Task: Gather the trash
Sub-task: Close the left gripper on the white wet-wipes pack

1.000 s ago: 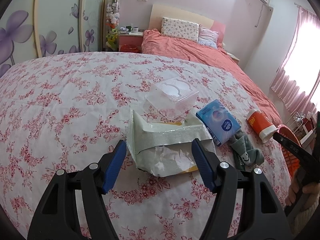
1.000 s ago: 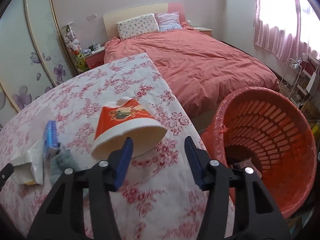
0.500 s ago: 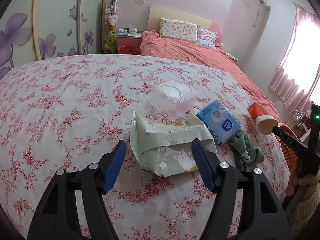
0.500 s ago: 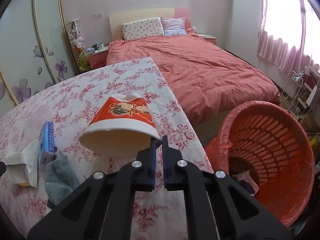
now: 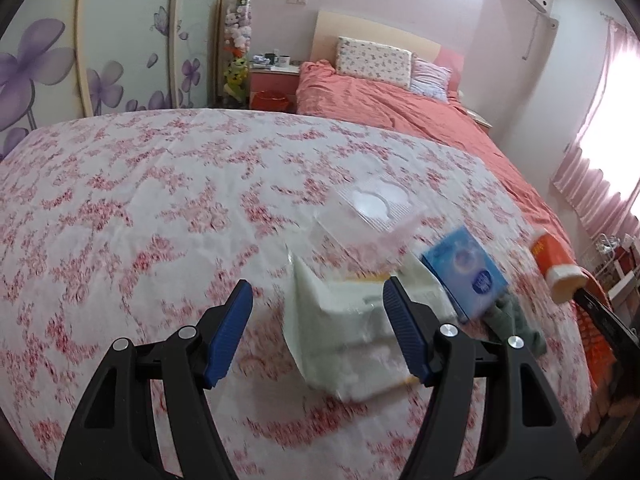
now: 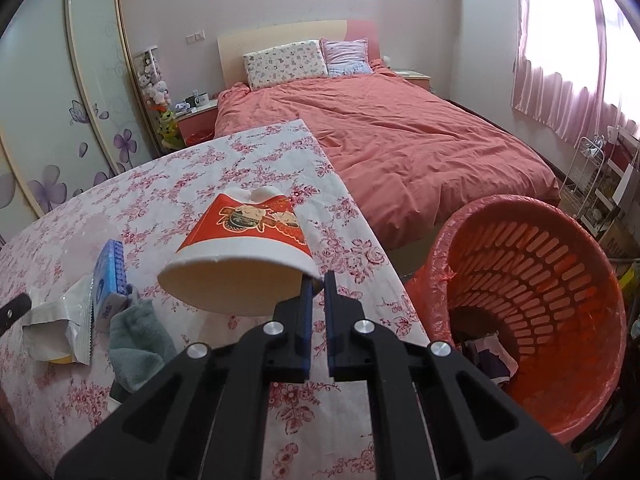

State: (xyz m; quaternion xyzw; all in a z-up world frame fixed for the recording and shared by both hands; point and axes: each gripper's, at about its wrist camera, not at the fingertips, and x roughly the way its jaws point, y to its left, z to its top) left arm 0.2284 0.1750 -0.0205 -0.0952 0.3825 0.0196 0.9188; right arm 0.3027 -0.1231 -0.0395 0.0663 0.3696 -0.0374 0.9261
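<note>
Now that my right gripper (image 6: 316,280) has just snapped closed on the paper cup's (image 6: 244,252) rim, it can go into the basket (image 6: 532,304); my left gripper (image 5: 320,316) hangs open, empty.

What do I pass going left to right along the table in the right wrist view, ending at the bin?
White wrapper → blue packet → grey sock → red paper cup, pinched at its rim by the right hand-held gripper → red basket.

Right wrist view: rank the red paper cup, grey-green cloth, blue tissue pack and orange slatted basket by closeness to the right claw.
1. Red paper cup, rim pinched in the right claw.
2. Grey-green cloth, lower left.
3. Blue tissue pack, left, beyond the cloth.
Orange slatted basket, right, off the table: not comparable.
</note>
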